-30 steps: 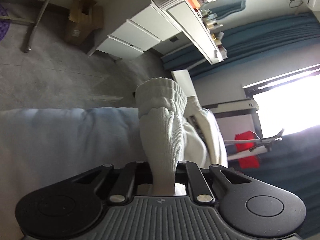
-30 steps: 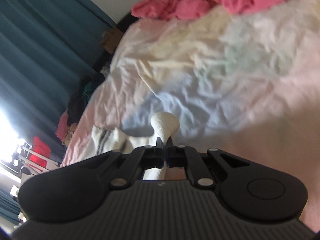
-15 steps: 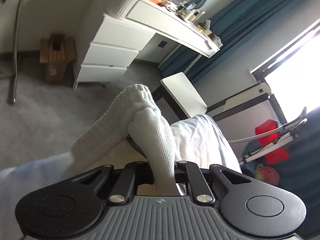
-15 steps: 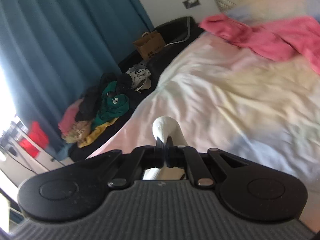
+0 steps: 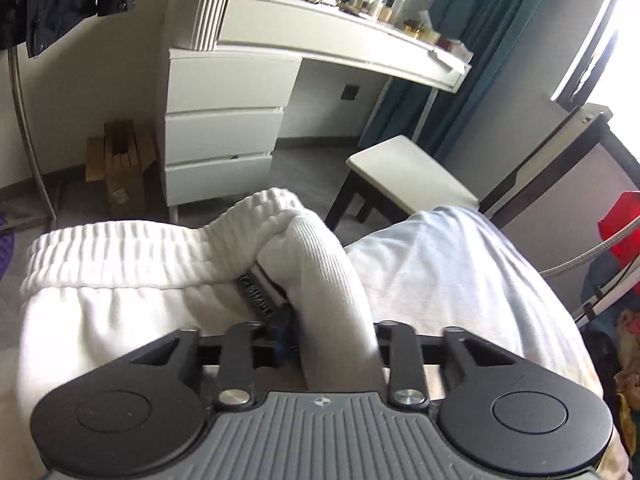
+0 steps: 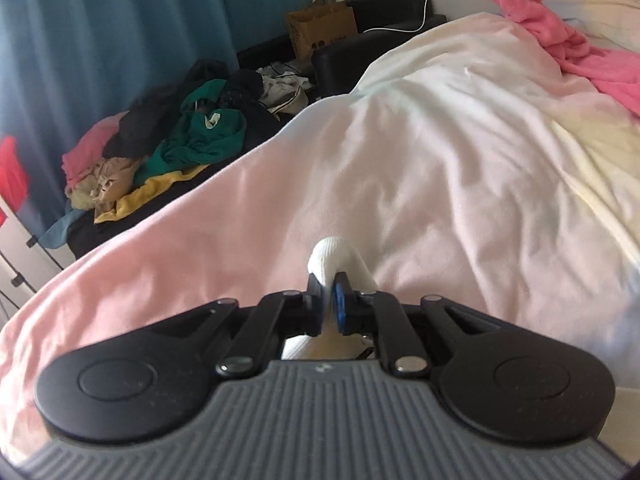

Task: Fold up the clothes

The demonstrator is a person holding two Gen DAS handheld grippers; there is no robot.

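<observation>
Left claw [image 5: 332, 344] loosening around white garment [image 5: 312, 264], stool [image 5: 408, 176] ahead.

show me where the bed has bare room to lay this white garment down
The duvet is bare across its middle, from the pink garment at its far right to the edge beside the clothes pile. That pile is crowded. The stool is bare.

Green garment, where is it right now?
In the right wrist view, the green garment lies upper left in the clothes pile, in front of the blue curtain and beside the bed's pale cover.
</observation>
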